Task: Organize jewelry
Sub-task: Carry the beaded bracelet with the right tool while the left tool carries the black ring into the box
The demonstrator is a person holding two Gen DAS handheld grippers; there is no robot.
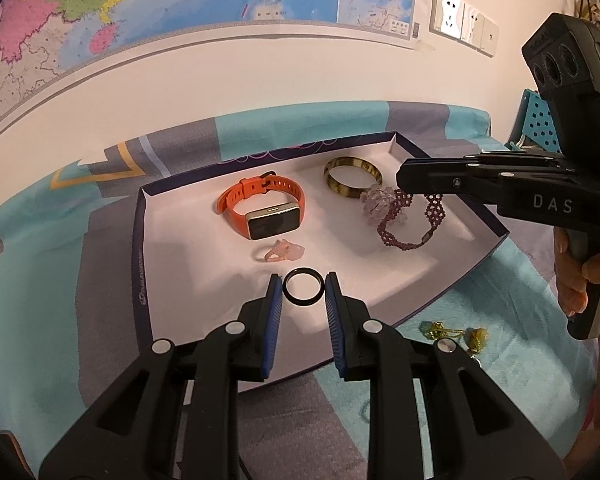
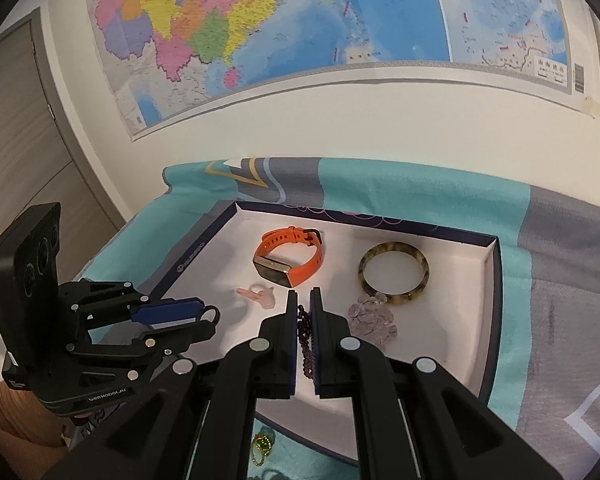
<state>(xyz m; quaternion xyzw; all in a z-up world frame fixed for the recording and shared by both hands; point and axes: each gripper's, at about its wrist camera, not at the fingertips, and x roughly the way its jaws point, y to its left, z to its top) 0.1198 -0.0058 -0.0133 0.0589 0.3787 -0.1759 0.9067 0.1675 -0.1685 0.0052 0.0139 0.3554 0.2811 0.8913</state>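
So the left gripper [image 1: 303,288] has its blue pads closed in on a small black ring [image 1: 303,289], one pad on each side of the band, held low over the near part of the white tray [image 1: 172,240]. The right gripper [image 2: 304,300] is squeezed almost completely together on a dark purple beaded bracelet [image 1: 410,220] – the beads hang down from its tips over the right side of the tray.

Already lying in the tray: an orange smartwatch [image 1: 262,210], a pink ring [image 1: 280,251], a mottled bangle [image 1: 353,177] and a pale crystal flower piece [image 1: 376,202]. The bare room is mostly the tray's front left and right corners. A gold beaded piece [image 1: 454,332] sits outside, on the teal cloth [image 1: 500,360] by the near edge.

Writing – "DAS" on the right gripper's side, "GenRobot.AI" on the left one's body.
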